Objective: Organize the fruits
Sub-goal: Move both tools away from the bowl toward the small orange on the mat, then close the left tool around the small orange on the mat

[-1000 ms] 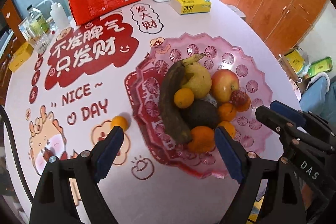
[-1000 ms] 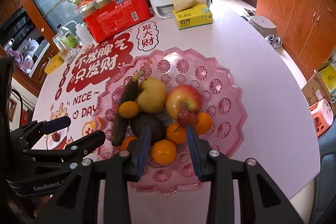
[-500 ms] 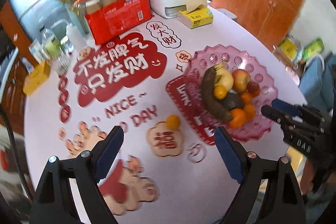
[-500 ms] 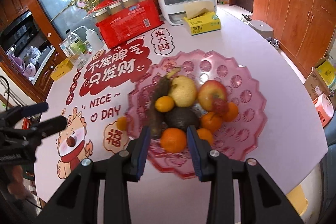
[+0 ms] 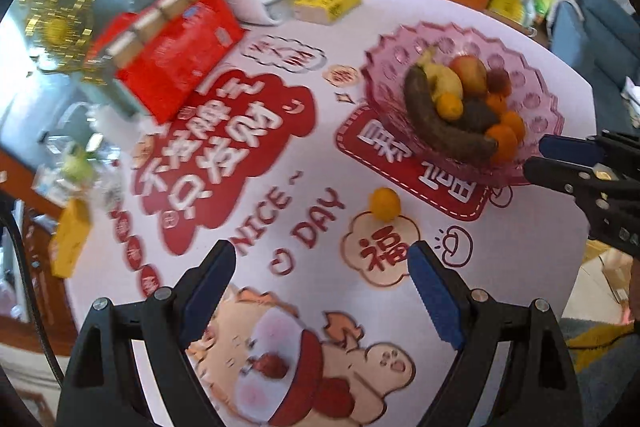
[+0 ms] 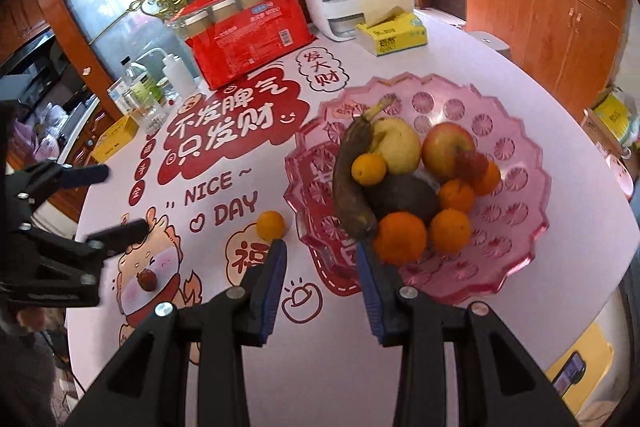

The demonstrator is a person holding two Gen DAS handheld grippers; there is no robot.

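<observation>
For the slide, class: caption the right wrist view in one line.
Pink tray heaped with fruit; one orange left beside it on the table.

My left tongs (image 5: 320, 281) point steeply down over the bench, blue pads spread wide with nothing between them. My right tongs (image 6: 320, 267) tilt down too, pads at a narrower gap, gripping nothing. Each pair shows at the edge of the other's view
</observation>
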